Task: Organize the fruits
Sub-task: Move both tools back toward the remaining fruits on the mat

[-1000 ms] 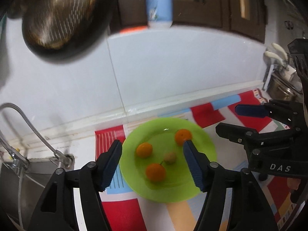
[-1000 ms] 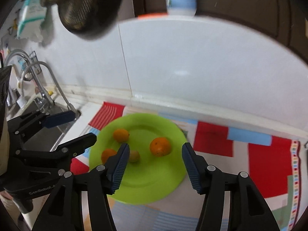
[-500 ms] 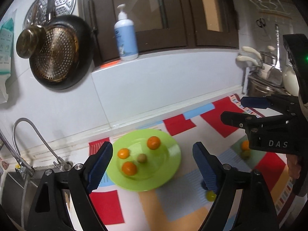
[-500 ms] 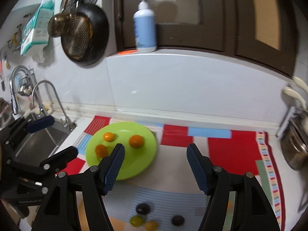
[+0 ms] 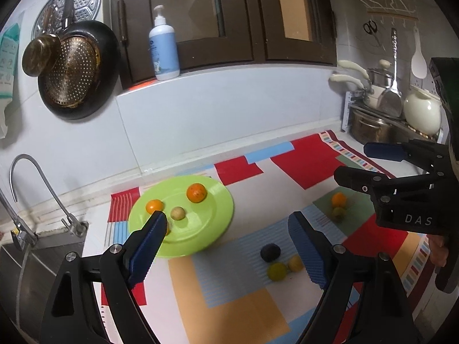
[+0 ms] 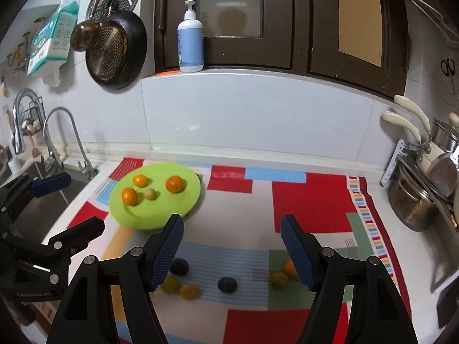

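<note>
Both grippers, left (image 5: 226, 226) and right (image 6: 231, 229), hang wide and empty; I'd guess the loose dark plum (image 6: 227, 284) goes next onto the green plate (image 6: 178, 209).

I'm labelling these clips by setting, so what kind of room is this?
Most likely a home kitchen: a sink faucet at the counter's left, a pan hanging on the tiled wall, and pots stacked at right.

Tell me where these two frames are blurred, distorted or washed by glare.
Left wrist view: fisheye bends the dark cabinet frame and corners go black; the round green plate is sharp enough, with soft glare on the white wall tile. Right wrist view: same barrel bending; the loose fruits near the bottom, like the dark round fruit, are smeared, while the plate is clearer.
</note>
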The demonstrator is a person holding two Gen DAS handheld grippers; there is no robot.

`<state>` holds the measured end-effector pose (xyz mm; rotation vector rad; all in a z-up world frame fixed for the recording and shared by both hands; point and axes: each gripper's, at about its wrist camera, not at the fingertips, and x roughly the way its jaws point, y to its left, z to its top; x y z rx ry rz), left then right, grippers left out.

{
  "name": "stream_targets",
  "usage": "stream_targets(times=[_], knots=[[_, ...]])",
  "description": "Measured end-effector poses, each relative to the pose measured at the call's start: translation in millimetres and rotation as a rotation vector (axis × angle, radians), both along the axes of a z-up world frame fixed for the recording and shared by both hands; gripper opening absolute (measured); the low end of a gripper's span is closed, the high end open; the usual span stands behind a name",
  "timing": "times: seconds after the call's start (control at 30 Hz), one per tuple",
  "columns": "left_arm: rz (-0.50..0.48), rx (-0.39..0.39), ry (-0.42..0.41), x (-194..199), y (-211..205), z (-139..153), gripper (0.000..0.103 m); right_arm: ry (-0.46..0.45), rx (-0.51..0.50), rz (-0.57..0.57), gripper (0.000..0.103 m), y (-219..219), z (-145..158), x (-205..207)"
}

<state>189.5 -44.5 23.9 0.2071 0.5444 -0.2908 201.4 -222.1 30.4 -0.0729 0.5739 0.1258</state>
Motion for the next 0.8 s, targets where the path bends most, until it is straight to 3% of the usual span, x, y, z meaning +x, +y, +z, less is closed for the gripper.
stream_targets(times=[0.37,0.7,0.8], knots=[[-0.092,0.049,-0.034,-18,-9,-29,0.085,0.008,-0.101,0.105,0.071,11,-24,-22],[-0.242,0.189,-0.029,-21,-25,-61,0.070,0.027,-0.240,0.268,0.070,30,-52,-29],[-0.281,0.227,-0.021,-21,-30,-70,0.062,0.040,-0.278,0.328,0.069,38,-63,-28]])
